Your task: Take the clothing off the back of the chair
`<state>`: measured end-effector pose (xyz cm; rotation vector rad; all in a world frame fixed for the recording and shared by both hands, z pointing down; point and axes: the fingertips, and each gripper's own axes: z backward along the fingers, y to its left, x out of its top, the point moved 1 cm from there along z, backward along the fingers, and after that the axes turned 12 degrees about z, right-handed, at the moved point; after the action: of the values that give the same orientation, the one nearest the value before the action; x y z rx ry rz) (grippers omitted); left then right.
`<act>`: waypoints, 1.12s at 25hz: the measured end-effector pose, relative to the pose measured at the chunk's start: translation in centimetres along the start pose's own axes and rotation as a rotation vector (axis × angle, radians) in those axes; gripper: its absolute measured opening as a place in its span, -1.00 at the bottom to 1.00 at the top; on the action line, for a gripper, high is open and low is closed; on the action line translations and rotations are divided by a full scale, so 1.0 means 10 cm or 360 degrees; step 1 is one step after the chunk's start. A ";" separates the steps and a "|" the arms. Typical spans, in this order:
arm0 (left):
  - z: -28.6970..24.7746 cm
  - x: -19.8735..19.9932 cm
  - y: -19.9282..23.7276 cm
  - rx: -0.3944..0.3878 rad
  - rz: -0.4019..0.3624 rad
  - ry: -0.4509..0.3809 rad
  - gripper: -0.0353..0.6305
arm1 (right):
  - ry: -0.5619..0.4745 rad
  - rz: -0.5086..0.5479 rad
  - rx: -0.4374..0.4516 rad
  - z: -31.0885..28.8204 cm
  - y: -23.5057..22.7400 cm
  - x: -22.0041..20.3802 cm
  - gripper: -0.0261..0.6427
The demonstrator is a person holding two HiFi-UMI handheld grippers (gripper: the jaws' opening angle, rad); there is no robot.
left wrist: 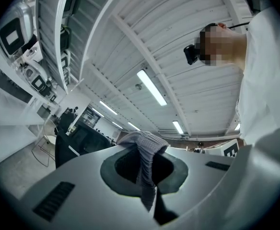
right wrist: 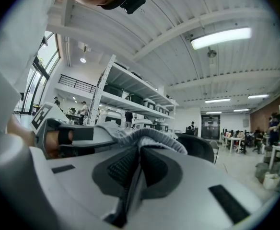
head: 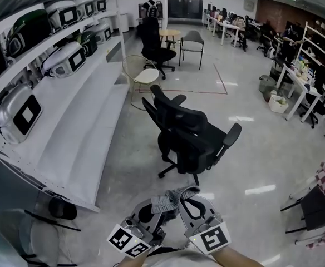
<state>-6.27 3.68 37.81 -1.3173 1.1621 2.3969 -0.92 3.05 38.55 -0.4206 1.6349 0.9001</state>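
Grey ribbed clothing (head: pixel 172 199), soft and bunched, pinched tight by left gripper (left wrist: pixel 147 176) and right gripper (right wrist: pixel 137 166), both jaws closed on cloth. Black chair (head: pixel 187 135) well apart, curved back.

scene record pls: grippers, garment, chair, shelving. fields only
left gripper: shut on grey garment
right gripper: shut on the same garment
grey garment: hangs between the two grippers, clear of the chair
black office chair: ahead of the grippers, backrest bare
shelving: to the left, holds white devices
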 end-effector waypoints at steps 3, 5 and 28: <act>-0.06 0.00 -0.05 0.0001 -0.0014 -0.0019 -0.87 | -0.0024 0.0030 0.0002 0.03 -0.05 0.02 -0.84; -0.06 -0.03 -0.09 0.0007 -0.0019 -0.0018 -0.87 | -0.0019 0.0030 0.0013 0.06 -0.07 0.01 -0.84; -0.03 -0.14 -0.11 0.0082 -0.0051 -0.0005 -0.87 | -0.0018 0.0045 0.0064 0.09 -0.03 -0.06 -0.84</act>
<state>-4.71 4.48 38.14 -1.3057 1.1845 2.3304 0.07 3.43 38.94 -0.3649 1.6494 0.8875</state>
